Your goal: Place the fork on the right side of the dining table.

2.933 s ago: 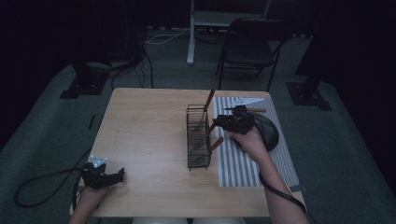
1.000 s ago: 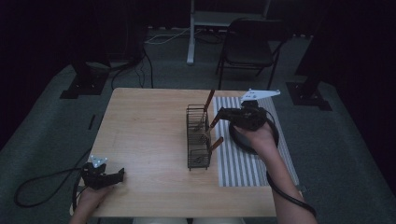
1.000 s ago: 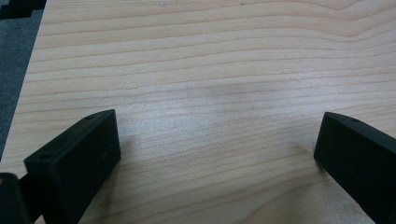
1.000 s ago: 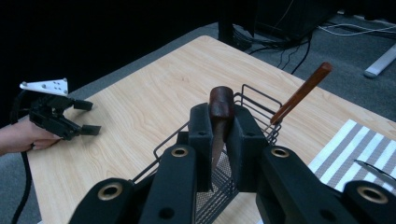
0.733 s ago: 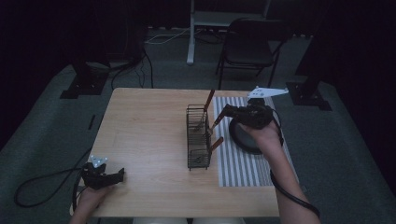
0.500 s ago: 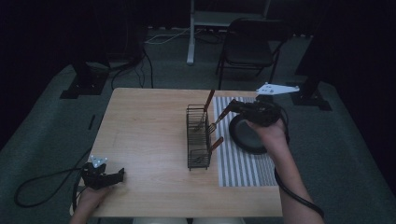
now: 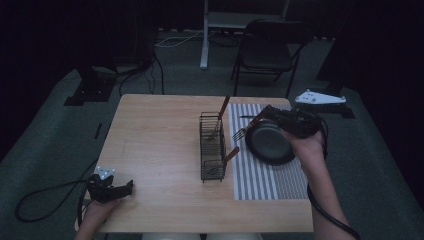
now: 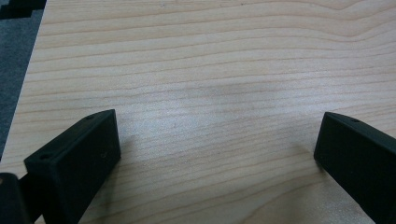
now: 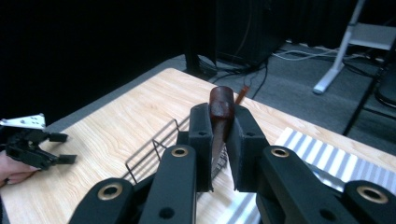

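My right gripper (image 7: pixel 268 114) is shut on the brown wooden handle of a fork (image 7: pixel 243 132), held in the air. Its tines point left toward the wire rack (image 7: pixel 212 150), above the left rim of a black plate (image 7: pixel 270 146). From the right gripper view, the handle (image 9: pixel 220 111) sits clamped between the jaws of my right gripper (image 9: pixel 219 140), with the rack (image 9: pixel 154 149) beyond. Two more brown-handled utensils (image 7: pixel 223 107) (image 7: pixel 231 154) stand in the rack. My left gripper (image 7: pixel 122 189) rests open at the table's front left; between its fingers (image 8: pixel 77 158) is only bare wood.
The plate lies on a striped mat (image 7: pixel 260 187) at the right side of the wooden table (image 7: pixel 155 135). A chair (image 7: pixel 267 50) and a stand leg (image 7: pixel 205 45) are behind the table. My left gripper (image 9: pixel 35 147) also appears far off in the right gripper view.
My right hand has carried the fork to the right and a little upward, away from the rack. The left gripper has stayed where it was.
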A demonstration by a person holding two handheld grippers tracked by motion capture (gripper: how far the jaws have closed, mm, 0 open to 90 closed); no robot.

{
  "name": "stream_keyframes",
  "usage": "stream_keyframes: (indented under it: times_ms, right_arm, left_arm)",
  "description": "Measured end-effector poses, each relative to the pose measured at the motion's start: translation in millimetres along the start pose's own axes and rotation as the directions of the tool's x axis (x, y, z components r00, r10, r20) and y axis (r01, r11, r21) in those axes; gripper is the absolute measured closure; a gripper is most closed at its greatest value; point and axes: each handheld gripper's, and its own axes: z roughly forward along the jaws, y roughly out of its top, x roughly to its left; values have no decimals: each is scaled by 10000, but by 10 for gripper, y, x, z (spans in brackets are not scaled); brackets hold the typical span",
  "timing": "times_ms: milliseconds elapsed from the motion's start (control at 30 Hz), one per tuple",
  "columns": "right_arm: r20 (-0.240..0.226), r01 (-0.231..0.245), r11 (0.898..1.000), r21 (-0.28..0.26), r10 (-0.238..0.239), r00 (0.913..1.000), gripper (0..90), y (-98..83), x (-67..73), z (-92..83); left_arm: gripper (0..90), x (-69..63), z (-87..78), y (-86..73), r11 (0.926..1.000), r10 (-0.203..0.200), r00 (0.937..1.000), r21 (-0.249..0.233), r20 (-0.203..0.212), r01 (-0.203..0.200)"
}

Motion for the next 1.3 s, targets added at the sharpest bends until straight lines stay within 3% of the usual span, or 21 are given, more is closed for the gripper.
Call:
stream_keyframes:
  times_ms: [267,667,800,1133,1233,1300]
  right_arm:
    - [402,-452,9990,60,449,9982,812,-275,-95,-117]
    - [965,-1031,9946,92,1017,9901,812,-744,-54,-202]
    - [1213,-1293,9915,113,1269,9845,812,-940,-16,-188]
    - [1729,-1729,9848,189,1671,9707,812,-1235,57,-177]
    - [1786,-2029,9791,98,1979,9638,812,-1329,71,-210]
    - [1887,-2386,9711,-118,2365,9531,811,-1413,98,-228]
  left_arm:
    - [6,0,0,0,10000,-4,10000,-2,0,4]
    - [6,0,0,0,10000,-3,10000,8,6,3]
    - [6,0,0,-1,10000,-3,10000,-3,2,3]
    - [6,-1,1,-1,10000,-5,10000,-6,2,5]
    - [6,-1,1,-1,10000,-5,10000,-7,1,5]
    - [6,-1,1,-1,10000,-5,10000,-7,0,5]
